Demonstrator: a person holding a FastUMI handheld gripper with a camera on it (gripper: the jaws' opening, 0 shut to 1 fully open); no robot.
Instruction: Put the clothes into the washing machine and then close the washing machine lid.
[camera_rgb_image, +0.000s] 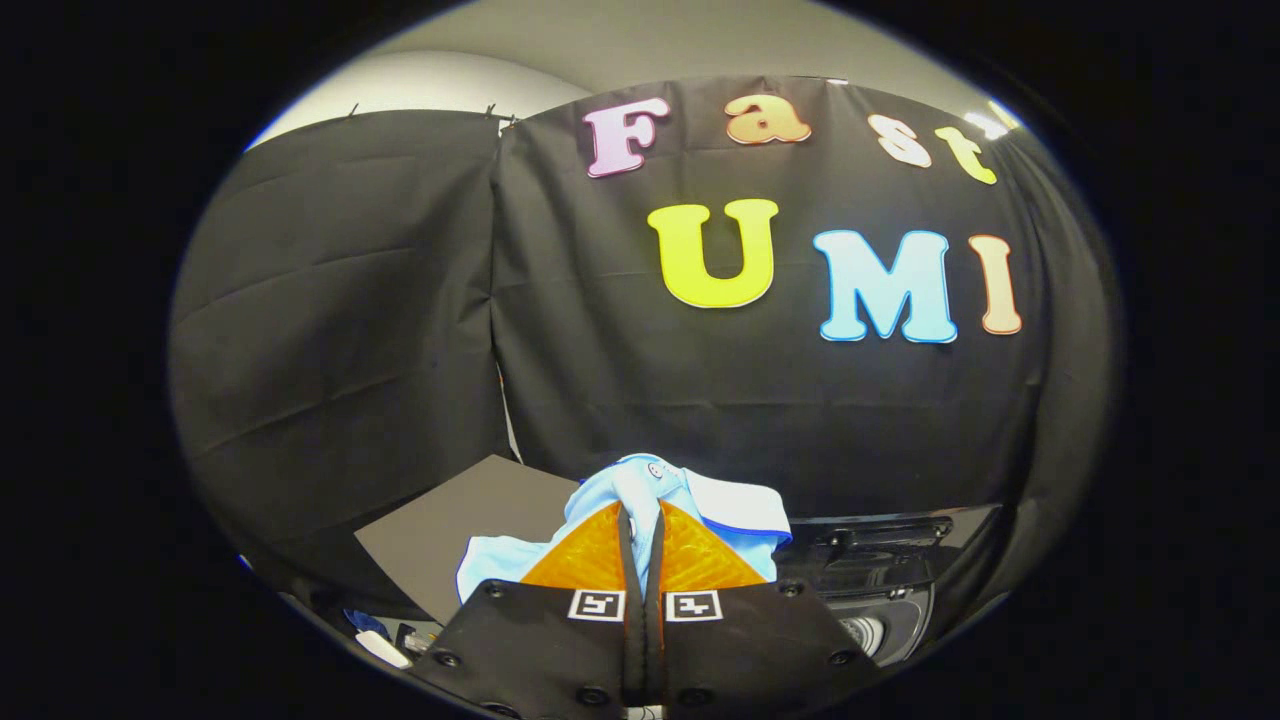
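- Black cloth (400, 330) hangs all across the back, with a pale wall (560, 50) peeking over it at the top of the frame.
- Bottom centre, the gripper (640, 525) has its fingers pinched nearly together, with light blue clothes (680, 495) clamped between them. Looks like a shirt with a darker blue trim, bunched up and draped over the fingertips on both sides.
- Lower right, just beyond the fingers, there's a dark glossy washing machine (880, 560). I can't really tell if its lid is up or where the opening is from this angle.
- Lower left sits a flat grey board (450, 530), plus some small bits under it I can't make out.
- My read: we're mid-carry, clothes lifted and not in the machine yet.
- Next move probably calls for swinging right and down over the opening, then letting go. Lid comes after that.
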